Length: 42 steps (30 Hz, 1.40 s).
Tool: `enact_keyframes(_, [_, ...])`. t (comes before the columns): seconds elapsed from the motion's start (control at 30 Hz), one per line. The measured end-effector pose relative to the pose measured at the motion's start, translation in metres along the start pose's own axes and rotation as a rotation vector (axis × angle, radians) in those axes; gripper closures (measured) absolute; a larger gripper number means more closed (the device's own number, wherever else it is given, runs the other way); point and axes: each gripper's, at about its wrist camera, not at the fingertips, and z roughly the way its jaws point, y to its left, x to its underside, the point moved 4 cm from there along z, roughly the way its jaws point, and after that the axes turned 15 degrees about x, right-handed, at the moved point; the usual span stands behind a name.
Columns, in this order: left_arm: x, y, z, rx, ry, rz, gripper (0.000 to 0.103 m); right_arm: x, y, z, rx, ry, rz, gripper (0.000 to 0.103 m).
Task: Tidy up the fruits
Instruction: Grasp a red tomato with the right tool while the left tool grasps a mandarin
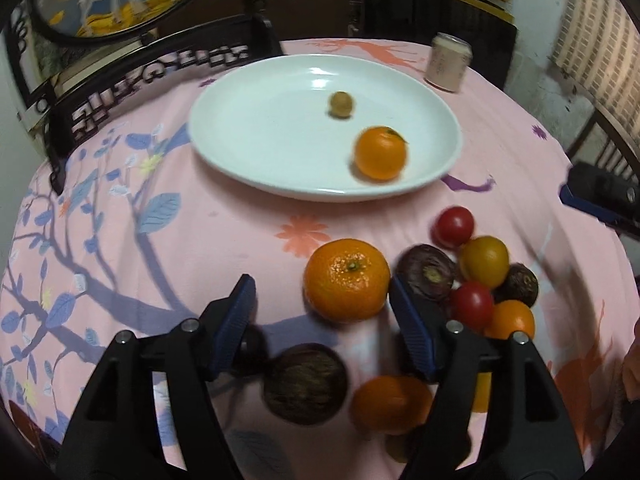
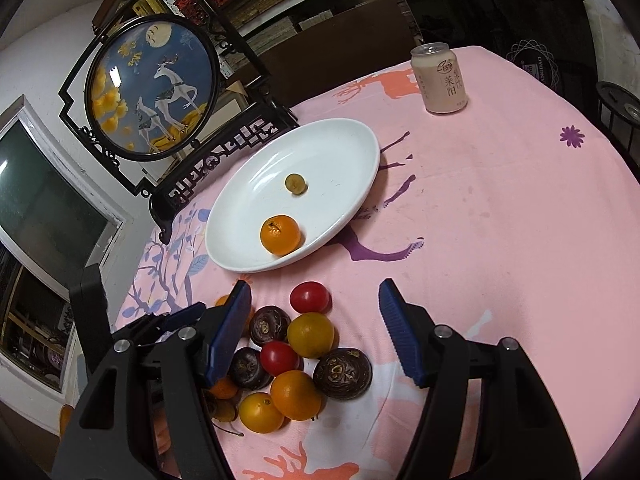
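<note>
- Far left, 10 o'clock in my right-wrist view: framed deer screen [image 2: 154,84] stands just behind the plate. Not in my way, but a tall thing to mind w/ any wide swing.
- White plate [image 1: 240,152] at 12 o'clock in left cam. It holds one small orange [image 1: 380,154] and a small olive-brown fruit [image 1: 341,105]. So I'd judge 2 pcs done, most still to go.
- Left gripper [image 1: 322,298]: fingers apart, nothing held. Big mandarin [image 1: 346,279] sits on the cloth just ahead, between the tips, nearer the right one. Prob my next pick.
- Under that gripper, 6 o'clock: a dark purple fruit [image 1: 306,384] and another orange [image 1: 390,404], both blurred.
- Right gripper [image 2: 316,306]: fingers apart, empty, hovering over the pile.
- Pile on the tablecloth [image 2: 500,240]: red tomato [image 2: 309,297], yellow fruit [image 2: 310,335], dark passion fruit [image 2: 343,373], plus more packed touching each other. Tight cluster, so grabbing one may nudge neighbours and roll them.
- Both grippers work the same pile; left one shows at 8 o'clock in right cam, close. Collision risk, imo.
- Drink can [image 2: 440,79] at 1 o'clock, well apart from the fruit.
</note>
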Motion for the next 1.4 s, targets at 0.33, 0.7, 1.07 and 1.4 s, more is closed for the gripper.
enact_keyframes(0.33, [0.0,0.003,0.004,0.013,0.009,-0.023,0.051,0.013,0.016,0.031,-0.009,0.093,-0.07,0.036])
enact_keyframes(0.7, [-0.001,0.006,0.005,0.049,0.012,-0.065,0.057,0.007,0.046,0.068,0.062,0.113,-0.147,0.049])
enact_keyframes(1.07, [-0.001,0.007,-0.001,0.072,0.001,-0.078,0.058,0.011,0.036,0.083,0.079,0.139,-0.165,0.07])
enact_keyframes(1.4, [-0.024,0.002,-0.041,0.082,-0.118,-0.071,0.058,-0.016,0.009,0.028,0.033,0.0,-0.054,0.07])
